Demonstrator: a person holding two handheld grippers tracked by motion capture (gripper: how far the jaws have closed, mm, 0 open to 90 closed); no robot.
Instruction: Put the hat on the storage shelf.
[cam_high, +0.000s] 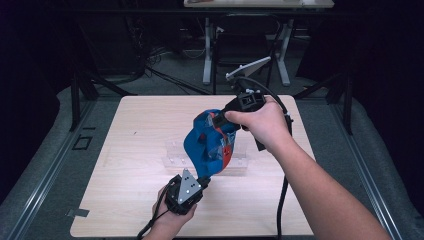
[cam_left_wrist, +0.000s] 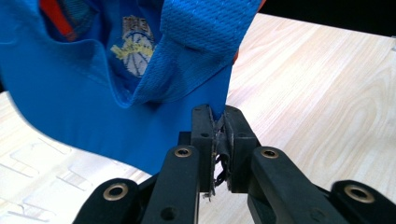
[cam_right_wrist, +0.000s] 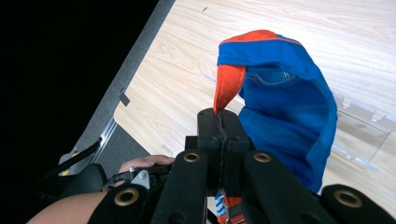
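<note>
A blue mesh garment (cam_high: 207, 145) with orange trim and a small printed crest hangs in the air over the wooden table (cam_high: 135, 125), stretched between both grippers. My left gripper (cam_high: 201, 179) comes up from the near side; its jaws (cam_left_wrist: 219, 116) are shut on the blue fabric's lower edge (cam_left_wrist: 93, 112). My right gripper (cam_high: 221, 120), held from above by the right hand, is shut (cam_right_wrist: 219, 116) on the orange trim (cam_right_wrist: 229, 84) at the top of the garment (cam_right_wrist: 289, 107).
A clear acrylic stand (cam_high: 172, 156) lies flat on the table under the garment, also seen in the right gripper view (cam_right_wrist: 359, 126). Grey matting borders the table. Desk legs (cam_high: 207, 50) and cables stand beyond the far edge.
</note>
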